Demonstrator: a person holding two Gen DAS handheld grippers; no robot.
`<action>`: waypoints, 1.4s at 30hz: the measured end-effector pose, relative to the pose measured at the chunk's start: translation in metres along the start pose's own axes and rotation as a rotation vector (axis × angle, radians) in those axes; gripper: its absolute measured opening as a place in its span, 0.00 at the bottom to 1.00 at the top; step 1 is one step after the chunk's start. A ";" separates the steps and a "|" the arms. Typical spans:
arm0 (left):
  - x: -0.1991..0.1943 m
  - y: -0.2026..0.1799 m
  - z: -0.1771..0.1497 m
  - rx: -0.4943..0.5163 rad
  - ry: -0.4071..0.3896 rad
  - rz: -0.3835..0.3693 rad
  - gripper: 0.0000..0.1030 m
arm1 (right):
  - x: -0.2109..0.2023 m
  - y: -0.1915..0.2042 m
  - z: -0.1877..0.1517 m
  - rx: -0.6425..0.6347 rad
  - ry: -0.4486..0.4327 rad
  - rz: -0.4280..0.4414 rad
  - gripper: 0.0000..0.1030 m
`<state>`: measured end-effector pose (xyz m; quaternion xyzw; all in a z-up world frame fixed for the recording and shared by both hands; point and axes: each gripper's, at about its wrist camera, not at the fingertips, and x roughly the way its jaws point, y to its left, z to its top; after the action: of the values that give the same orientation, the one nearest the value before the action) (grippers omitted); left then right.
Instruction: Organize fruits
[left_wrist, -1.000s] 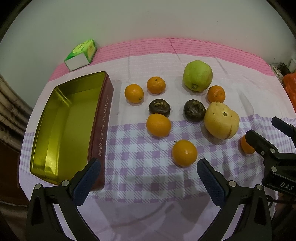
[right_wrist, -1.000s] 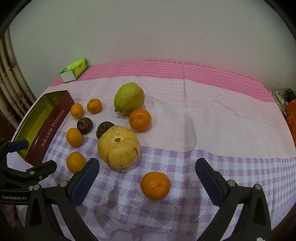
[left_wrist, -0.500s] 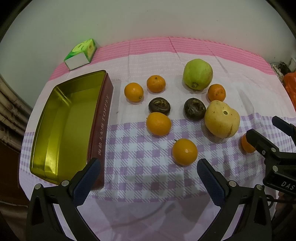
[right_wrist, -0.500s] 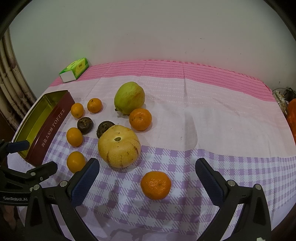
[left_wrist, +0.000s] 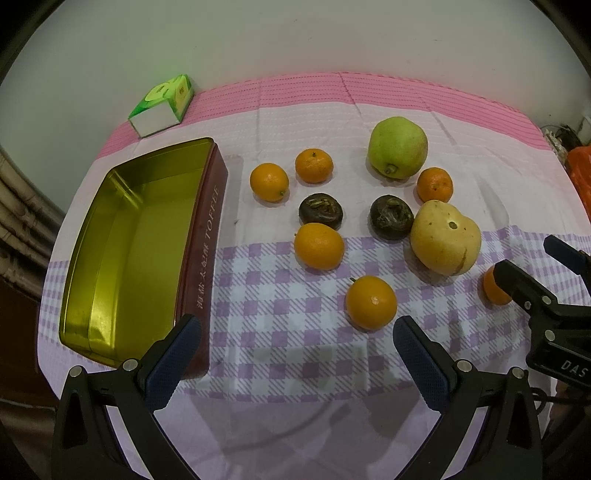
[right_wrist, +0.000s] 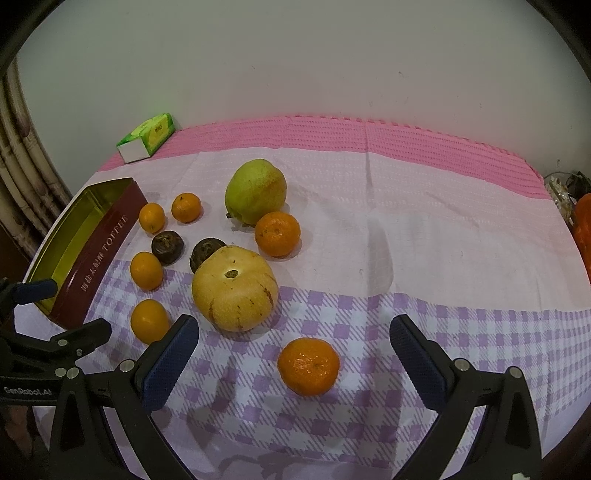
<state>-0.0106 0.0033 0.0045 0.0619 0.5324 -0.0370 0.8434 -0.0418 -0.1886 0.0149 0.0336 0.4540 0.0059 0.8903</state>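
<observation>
Above the checked cloth (left_wrist: 280, 325) both grippers hover with jaws apart, barely nearer than a second ago (no fruit moved), so sorting has not begun. Left gripper (left_wrist: 295, 350) faces an orange (left_wrist: 371, 302); right gripper (right_wrist: 293, 356) faces a mandarin (right_wrist: 308, 366). An empty tin (left_wrist: 129, 243) reads "TOFFEE".

Right half of tablecloth (right_wrist: 443, 229): bare, open for passage.
Middle: crowded by yellow melon (right_wrist: 234, 288), green pear (right_wrist: 255, 190), oranges.
Left edge: blocked by toffee tin (left_wrist: 140, 251).
</observation>
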 end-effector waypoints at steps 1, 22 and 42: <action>0.000 0.000 0.000 0.000 0.000 0.000 1.00 | 0.001 0.000 0.000 0.000 0.002 -0.003 1.00; 0.011 0.006 0.005 -0.007 0.020 -0.018 1.00 | 0.022 -0.015 -0.020 -0.007 0.132 -0.019 0.68; 0.019 -0.009 0.010 0.038 0.034 -0.036 1.00 | 0.036 -0.013 -0.024 0.007 0.167 0.016 0.39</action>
<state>0.0058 -0.0067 -0.0087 0.0689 0.5468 -0.0613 0.8322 -0.0399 -0.1988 -0.0289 0.0397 0.5262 0.0144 0.8493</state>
